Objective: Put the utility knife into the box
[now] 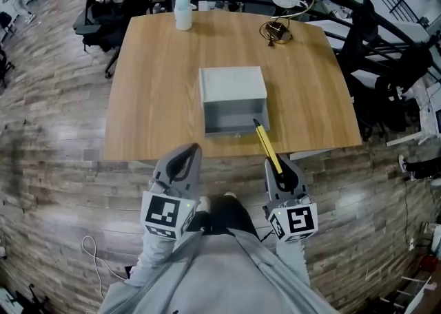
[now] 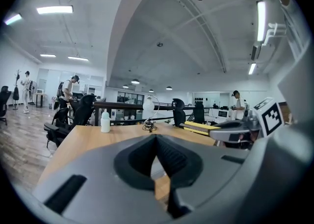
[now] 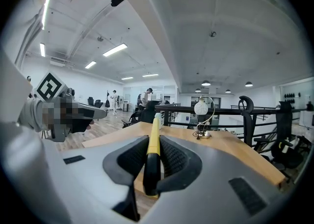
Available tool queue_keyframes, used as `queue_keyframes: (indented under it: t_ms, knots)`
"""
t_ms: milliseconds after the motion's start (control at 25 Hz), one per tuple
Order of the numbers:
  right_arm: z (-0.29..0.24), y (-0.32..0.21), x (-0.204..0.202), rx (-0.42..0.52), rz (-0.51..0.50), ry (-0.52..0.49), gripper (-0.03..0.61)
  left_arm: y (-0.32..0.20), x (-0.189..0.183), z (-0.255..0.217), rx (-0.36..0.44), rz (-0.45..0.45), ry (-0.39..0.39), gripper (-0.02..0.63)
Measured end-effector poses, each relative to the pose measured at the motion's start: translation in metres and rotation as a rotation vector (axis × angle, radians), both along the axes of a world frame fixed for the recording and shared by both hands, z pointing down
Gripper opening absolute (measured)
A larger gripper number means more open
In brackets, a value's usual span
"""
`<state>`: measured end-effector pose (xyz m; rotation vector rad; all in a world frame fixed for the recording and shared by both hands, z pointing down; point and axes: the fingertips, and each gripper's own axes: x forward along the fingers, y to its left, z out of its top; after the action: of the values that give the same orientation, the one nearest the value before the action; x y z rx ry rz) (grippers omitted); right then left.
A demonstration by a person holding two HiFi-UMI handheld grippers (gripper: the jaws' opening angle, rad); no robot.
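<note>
Found right gripper [image 1: 277,168] clamped on utility knife [image 1: 267,147], tip just over box [image 1: 233,85] near rim, not inside. Found left gripper [image 1: 185,158] closed, empty, short of box. Judged risk: tip snagging rim, knife pivoting loose.

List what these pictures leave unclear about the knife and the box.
Yellow-and-black utility knife: whether its blade is out; too small in the head view, seen end-on in the right gripper view.
Knife's rear end: head view, buried in the right tongs.
Grey open box: right gripper view, hidden behind the tongs' body.
</note>
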<state>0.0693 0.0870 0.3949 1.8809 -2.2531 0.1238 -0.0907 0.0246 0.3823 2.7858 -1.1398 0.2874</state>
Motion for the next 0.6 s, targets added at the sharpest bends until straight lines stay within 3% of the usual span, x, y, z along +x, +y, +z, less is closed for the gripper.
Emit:
queue_keyframes:
  t_ms: [600]
  knots:
    - [0.008,-0.135,0.051,-0.015,-0.150,-0.042,0.083,-0.126,0.068,0.002,0.006,-0.088,-0.020,0.018]
